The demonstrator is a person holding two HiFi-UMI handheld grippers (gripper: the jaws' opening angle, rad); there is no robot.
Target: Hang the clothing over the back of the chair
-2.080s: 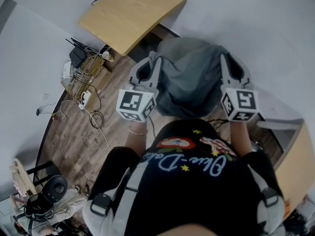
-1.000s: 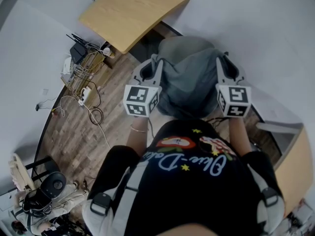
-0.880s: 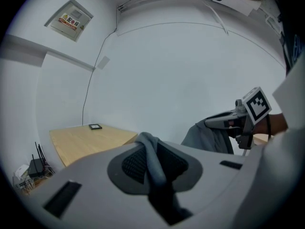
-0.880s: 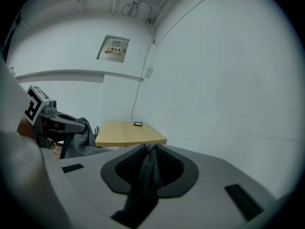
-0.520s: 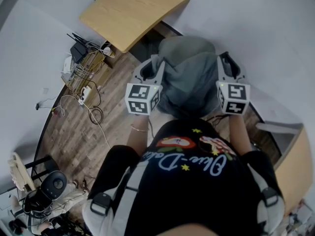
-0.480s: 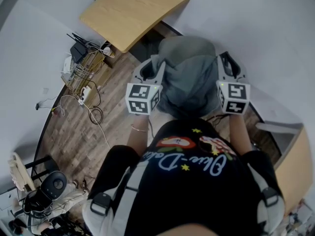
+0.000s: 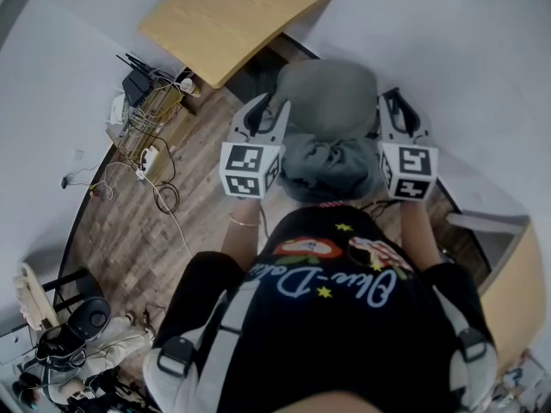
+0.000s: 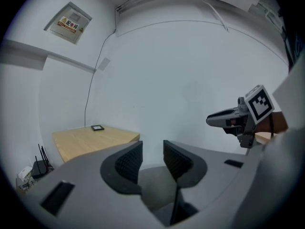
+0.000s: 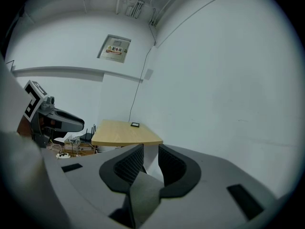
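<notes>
The grey clothing (image 7: 331,166) lies bunched over the near edge of the grey chair (image 7: 327,93), between the two marker cubes. My left gripper (image 7: 261,108) is at the chair's left side. Its jaws have just been opening and now stand open, with only white wall showing between the pads in the left gripper view (image 8: 152,159). On the chair's right side my right gripper (image 7: 394,101) also has its jaws apart, and nothing sits between its pads (image 9: 150,162). Neither gripper touches the clothing.
A light wooden desk (image 7: 228,20) stands ahead on the left against the white wall. Cables, a router and a wire rack (image 7: 142,119) clutter the wooden floor at the left. Another wooden desk edge (image 7: 516,291) is at the right. Dark gear (image 7: 69,334) lies lower left.
The clothing, earlier stretched between both grippers above the chair, has dropped and gathered into a bunch nearer the person. The left jaws have opened. Both grippers stayed about where they were.
</notes>
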